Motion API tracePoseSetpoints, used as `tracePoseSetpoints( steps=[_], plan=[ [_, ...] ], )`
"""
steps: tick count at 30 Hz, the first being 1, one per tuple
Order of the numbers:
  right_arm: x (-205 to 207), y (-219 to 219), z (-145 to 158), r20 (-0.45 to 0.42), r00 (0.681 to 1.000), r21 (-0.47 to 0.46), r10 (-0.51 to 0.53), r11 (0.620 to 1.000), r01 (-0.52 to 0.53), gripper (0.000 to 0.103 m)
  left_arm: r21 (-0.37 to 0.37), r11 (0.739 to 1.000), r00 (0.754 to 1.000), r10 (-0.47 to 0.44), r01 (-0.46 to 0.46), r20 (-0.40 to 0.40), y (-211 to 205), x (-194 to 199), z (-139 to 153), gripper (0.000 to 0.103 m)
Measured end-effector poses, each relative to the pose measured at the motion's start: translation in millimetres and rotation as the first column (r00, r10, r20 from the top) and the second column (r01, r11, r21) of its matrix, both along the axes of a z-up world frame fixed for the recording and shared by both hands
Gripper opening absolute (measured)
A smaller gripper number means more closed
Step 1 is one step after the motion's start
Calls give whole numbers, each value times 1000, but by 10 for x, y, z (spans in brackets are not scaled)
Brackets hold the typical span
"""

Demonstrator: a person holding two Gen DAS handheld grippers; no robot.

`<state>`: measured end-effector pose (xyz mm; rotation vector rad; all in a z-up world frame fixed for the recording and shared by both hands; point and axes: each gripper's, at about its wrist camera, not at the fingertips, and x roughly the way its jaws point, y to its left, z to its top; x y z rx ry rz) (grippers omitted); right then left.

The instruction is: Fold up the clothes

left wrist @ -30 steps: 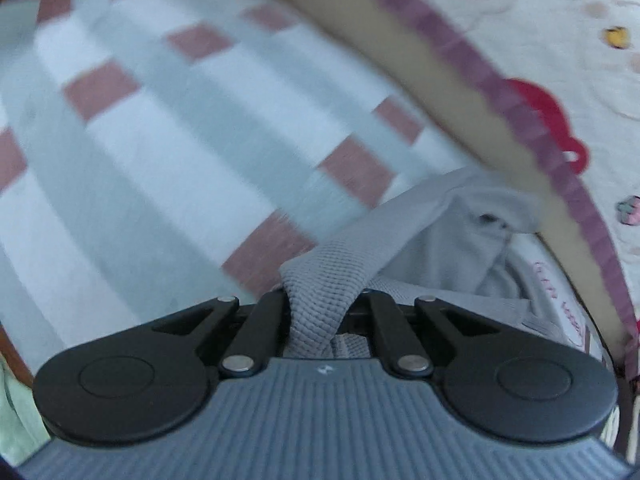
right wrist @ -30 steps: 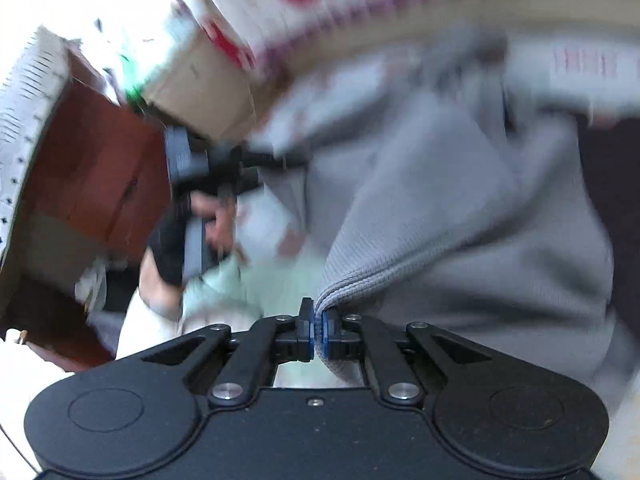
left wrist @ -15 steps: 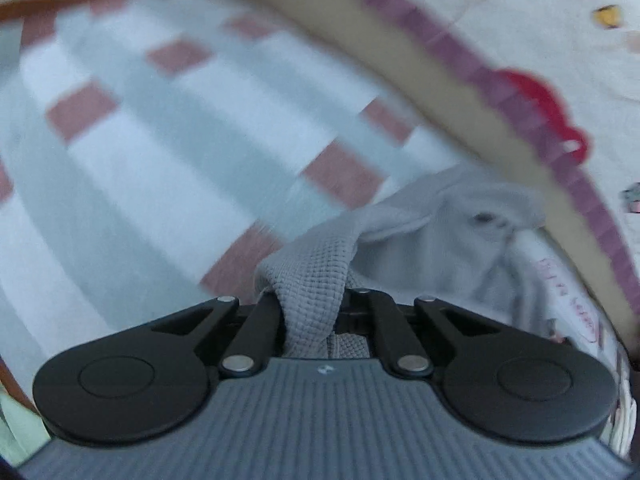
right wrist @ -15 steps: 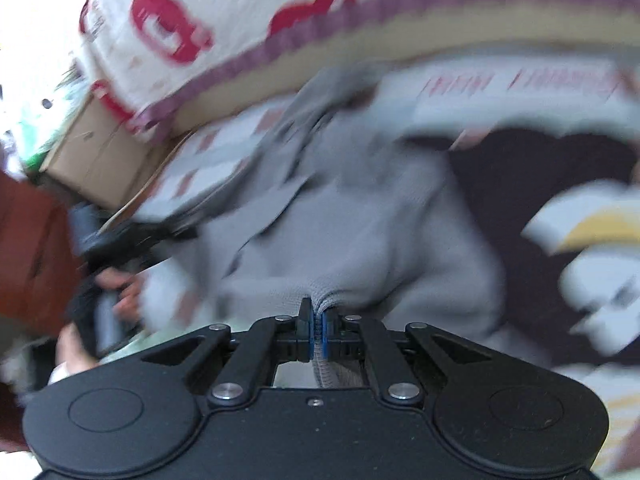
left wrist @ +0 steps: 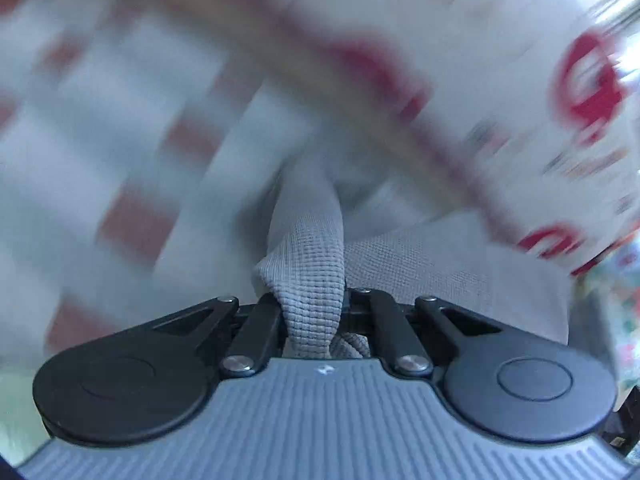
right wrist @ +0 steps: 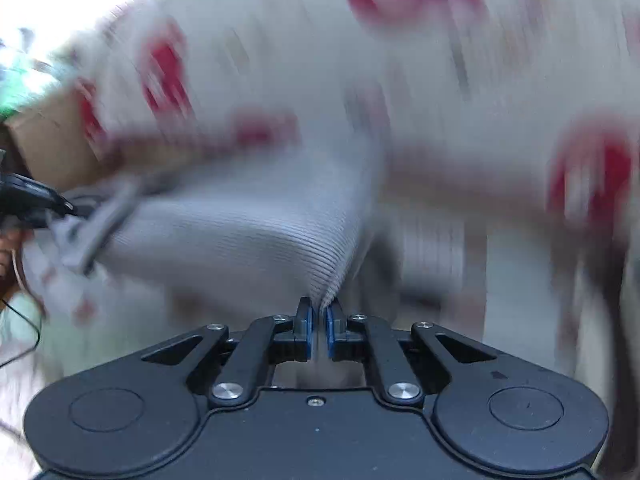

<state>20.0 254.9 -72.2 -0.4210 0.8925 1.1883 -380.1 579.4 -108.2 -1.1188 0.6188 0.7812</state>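
Checked bedding (left wrist: 120,92) and a white quilt with red prints (right wrist: 280,40) blur behind a grey knit garment (right wrist: 248,232) stretched in the air between both tools. Left tool (left wrist: 312,312) and right tool (right wrist: 319,320) each pinch an edge tight; level, taut corners should give a clean fold.

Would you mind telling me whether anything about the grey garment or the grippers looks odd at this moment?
Nothing looks damaged. The grey garment hangs stretched between the left gripper and right gripper, each shut on an edge. Heavy motion blur hides the surroundings.
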Motion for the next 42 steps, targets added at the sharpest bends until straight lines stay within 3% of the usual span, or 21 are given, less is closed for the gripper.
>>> tracePoseSetpoints(
  steps=[2,5,7,9,10,14,19,20,21,23,26,28,29,32,33,34,35,38,40,42],
  plan=[
    [119,-139,-434,-84,993,-87,-80,994,72,12,-87,996,1000,-14,12,-17,-63,34,-269,3],
    [304,-273,-636,-212,963,-56,-168,986,159,13,-172,985,1000,2,-7,-27,-201,76,-632,4],
    [408,-244,-601,-267,948,1,-172,984,178,26,-159,987,999,3,-9,-37,-270,96,-681,4],
    [466,-160,-560,-286,947,51,-147,984,168,48,-131,991,997,-5,-4,-74,-335,118,-690,6],
    [486,-94,-557,-292,947,71,-136,984,164,51,-118,993,996,-9,-2,-92,-367,129,-694,12],
    [582,51,-768,-291,946,97,-145,979,179,51,-145,989,994,-34,19,-104,-464,137,-719,38],
    [535,283,-1163,-228,964,61,-135,987,152,51,-153,987,990,-75,56,-121,-516,144,-727,42],
    [499,272,-1174,-228,969,86,-99,989,122,38,-166,985,990,-71,51,-120,-505,133,-750,42],
    [457,239,-1160,-231,972,126,-51,989,82,7,-177,983,991,-68,47,-119,-497,122,-771,39],
    [374,173,-1132,-231,972,206,45,979,4,6,-153,986,987,-90,70,-129,-526,112,-724,4],
    [300,-98,-962,-347,912,384,220,920,-75,6,-91,992,996,-88,89,14,-596,-56,-478,5],
    [277,-141,-1006,-353,907,351,228,931,-98,6,-76,992,993,-93,98,72,-613,-150,-353,6],
    [266,-149,-1043,-350,910,321,223,941,-107,7,-70,990,992,-116,120,52,-612,-126,-355,7],
    [291,-119,-1180,-354,922,252,158,965,-68,12,-103,982,986,-164,160,-35,-596,0,-471,10],
    [316,-95,-1227,-352,928,243,122,969,-36,18,-112,981,984,-168,160,-65,-597,36,-517,12],
    [332,-64,-1260,-341,936,234,85,972,-3,29,-121,980,981,-171,159,-96,-597,73,-564,21],
    [335,-30,-1278,-319,946,225,49,974,25,46,-129,979,977,-174,158,-126,-598,109,-611,29],
    [303,86,-1329,-288,956,227,54,974,13,50,-139,980,972,-168,146,-163,-573,165,-703,44],
    [293,172,-1380,-299,951,224,80,975,-12,54,-146,980,975,-156,132,-161,-545,176,-751,46],
    [298,218,-1453,-311,945,214,99,976,-32,52,-143,984,982,-131,111,-136,-522,156,-782,39]
  ],
)
